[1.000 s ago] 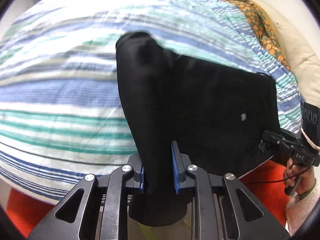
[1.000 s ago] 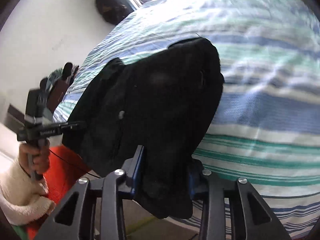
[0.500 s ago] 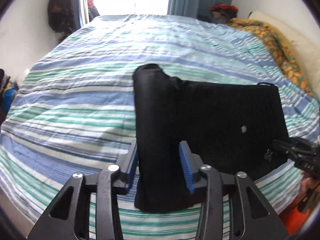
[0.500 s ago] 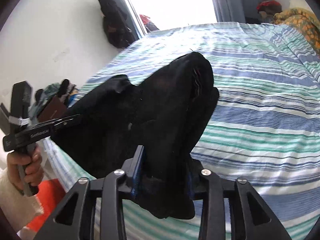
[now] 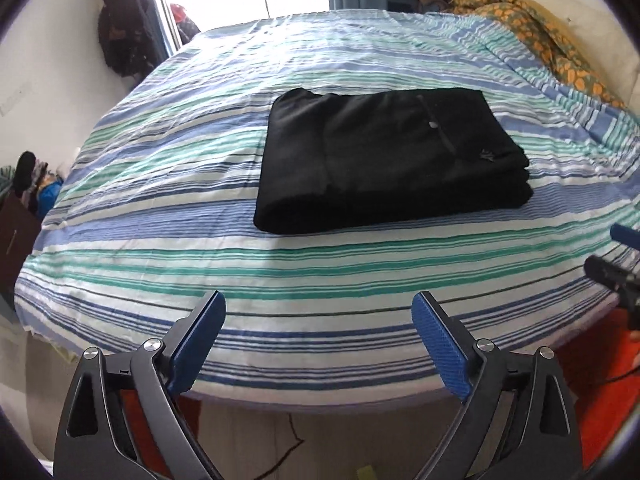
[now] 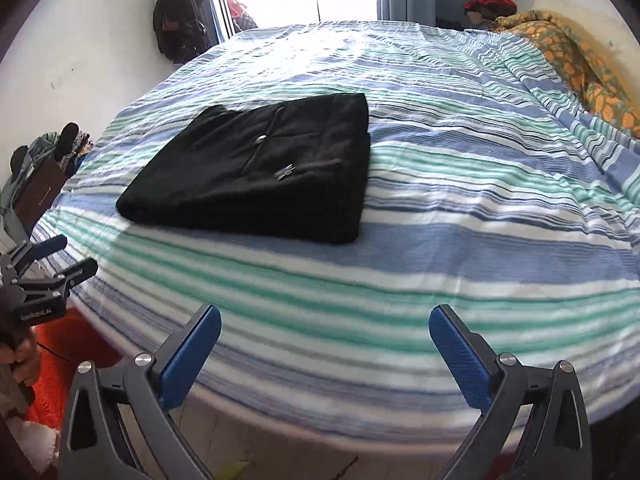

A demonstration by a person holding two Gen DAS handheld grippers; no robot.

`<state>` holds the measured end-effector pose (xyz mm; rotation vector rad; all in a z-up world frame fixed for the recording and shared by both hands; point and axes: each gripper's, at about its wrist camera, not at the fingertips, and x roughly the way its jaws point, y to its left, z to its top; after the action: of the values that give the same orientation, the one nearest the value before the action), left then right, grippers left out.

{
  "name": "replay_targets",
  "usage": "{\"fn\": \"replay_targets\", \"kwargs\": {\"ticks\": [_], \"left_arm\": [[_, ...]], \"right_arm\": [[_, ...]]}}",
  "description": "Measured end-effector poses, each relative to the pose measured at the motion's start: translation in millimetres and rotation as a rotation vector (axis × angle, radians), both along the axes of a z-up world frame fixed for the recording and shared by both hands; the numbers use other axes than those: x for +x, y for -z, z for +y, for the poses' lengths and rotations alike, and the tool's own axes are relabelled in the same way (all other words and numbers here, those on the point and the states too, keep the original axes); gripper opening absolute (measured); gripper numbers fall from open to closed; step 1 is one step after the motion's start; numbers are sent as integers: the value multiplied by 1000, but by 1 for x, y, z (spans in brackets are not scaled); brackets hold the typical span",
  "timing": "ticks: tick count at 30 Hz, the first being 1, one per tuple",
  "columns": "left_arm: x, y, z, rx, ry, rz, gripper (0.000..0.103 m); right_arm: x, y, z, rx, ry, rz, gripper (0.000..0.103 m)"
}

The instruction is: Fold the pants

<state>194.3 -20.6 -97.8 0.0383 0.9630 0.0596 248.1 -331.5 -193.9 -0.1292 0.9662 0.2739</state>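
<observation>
The black pants (image 5: 384,156) lie folded in a flat rectangle on the striped bed (image 5: 280,280); they also show in the right wrist view (image 6: 260,168), left of centre. My left gripper (image 5: 320,336) is open and empty, held back over the bed's near edge, well short of the pants. My right gripper (image 6: 324,348) is open and empty, also back at the near edge. The left gripper shows at the left edge of the right wrist view (image 6: 60,256), and the right gripper's fingers (image 5: 624,236) show at the right edge of the left wrist view.
An orange patterned blanket (image 5: 552,40) is bunched at the far right of the bed, also in the right wrist view (image 6: 580,68). Dark clothes hang by the window (image 5: 124,32). An orange rug (image 6: 68,360) lies on the floor below the bed edge.
Both grippers let go of the pants, opened wide and pulled back to the bed's near edge. The pants went from held up and draped to lying folded flat.
</observation>
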Motion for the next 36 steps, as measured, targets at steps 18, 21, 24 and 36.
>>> {"fn": "replay_targets", "kwargs": {"ticks": [18,21,24,36], "left_arm": [[-49,-49,-8,135,-105,-135,100],[-53,-49,-11,178,-100,-144,100],[-58,-50,-10,148,-100,-129,100],[-58,-46,-14,67,-25,33,101]], "right_arm": [[-57,-45,45,-36,-76,-39,103],[-59,-46,43,-23,-65,-17,103],[-61,-46,42,-38,-54,-16,103],[-69,-59,50,-84,-59,19,103]]}}
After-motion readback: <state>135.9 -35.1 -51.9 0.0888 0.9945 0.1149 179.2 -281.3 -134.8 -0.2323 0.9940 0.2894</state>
